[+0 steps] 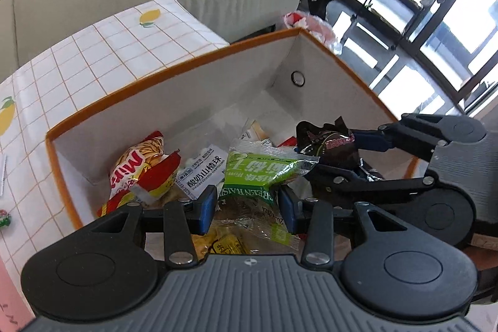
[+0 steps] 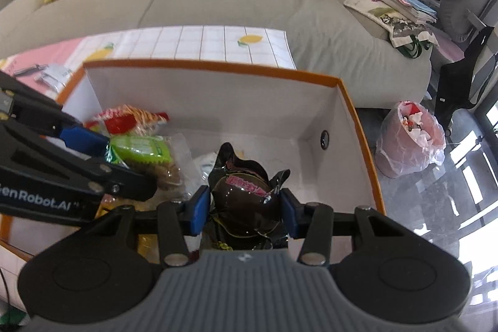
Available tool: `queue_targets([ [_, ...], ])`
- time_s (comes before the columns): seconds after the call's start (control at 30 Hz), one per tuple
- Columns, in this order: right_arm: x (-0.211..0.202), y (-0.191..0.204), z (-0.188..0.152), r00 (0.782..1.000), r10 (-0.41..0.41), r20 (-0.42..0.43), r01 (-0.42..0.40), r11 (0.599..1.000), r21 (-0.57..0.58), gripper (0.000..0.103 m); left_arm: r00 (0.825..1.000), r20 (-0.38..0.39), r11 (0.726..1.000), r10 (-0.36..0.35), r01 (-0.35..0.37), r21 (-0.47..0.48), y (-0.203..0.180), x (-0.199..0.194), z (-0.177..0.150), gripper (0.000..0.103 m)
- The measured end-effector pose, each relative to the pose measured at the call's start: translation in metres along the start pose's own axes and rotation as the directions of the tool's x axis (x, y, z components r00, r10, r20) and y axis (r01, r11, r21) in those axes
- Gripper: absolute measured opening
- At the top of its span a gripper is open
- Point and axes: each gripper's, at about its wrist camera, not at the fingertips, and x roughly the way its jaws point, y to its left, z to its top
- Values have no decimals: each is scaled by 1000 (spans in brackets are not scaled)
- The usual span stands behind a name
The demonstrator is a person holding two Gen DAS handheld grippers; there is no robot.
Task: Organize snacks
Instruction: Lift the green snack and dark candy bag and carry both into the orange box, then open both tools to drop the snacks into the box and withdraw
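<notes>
Orange-rimmed box (image 2: pixel 199 66) under two grippers: left gripper (image 1: pixel 247 207) clamps one green "GREEN RAISIN" bag (image 1: pixel 258 176), right gripper (image 2: pixel 244 209) clamps one black packet (image 2: pixel 246 195), both over the box. Inside, one white "YOGURT-COATED HAWTHORN" pack (image 1: pixel 204 173), one red-yellow bag (image 1: pixel 140 170).

The far right corner of the orange-rimmed box (image 2: pixel 358 126) is sitting bare, so that's where a gripper is getting room to go down. The near left half is clogging up with a red-yellow chip bag (image 1: pixel 137 173) and other packets. The 2 grippers are crowding each other: the left gripper (image 1: pixel 247 207) and its green raisin pack (image 1: pixel 264 173) are sitting just beside the right gripper (image 2: pixel 244 207) and its dark packet (image 2: pixel 246 192).
</notes>
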Motion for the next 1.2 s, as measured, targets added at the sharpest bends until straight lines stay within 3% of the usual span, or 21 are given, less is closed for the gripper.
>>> queue_targets([
  [0.37,17,4,-3,997,-51,-51,47,996,-77,49,997,-68,1000,27,-26,14,3,22,1,51],
  [0.5,11,3,-2,996,-70,-51,66,994,-82,56,997,-68,999,39,-38,28,1,15,1,56],
  [0.67,1,6,1,995,-90,-34,87,992,-96,58,999,-8,999,31,-31,32,-3,-8,6,74],
  [0.8,-16,12,8,993,-117,-3,116,987,-110,80,999,20,997,47,-48,61,-8,-29,8,75],
  [0.93,-35,18,14,989,-149,21,150,981,-126,91,996,47,992,79,-84,97,-11,-54,5,76],
  [1.07,-58,27,17,984,-173,51,178,978,-110,94,991,87,986,102,-112,122,-13,-81,-1,76],
  [1.2,-88,42,17,976,-174,133,182,982,-55,96,982,138,983,128,-145,115,-11,-108,-12,76],
])
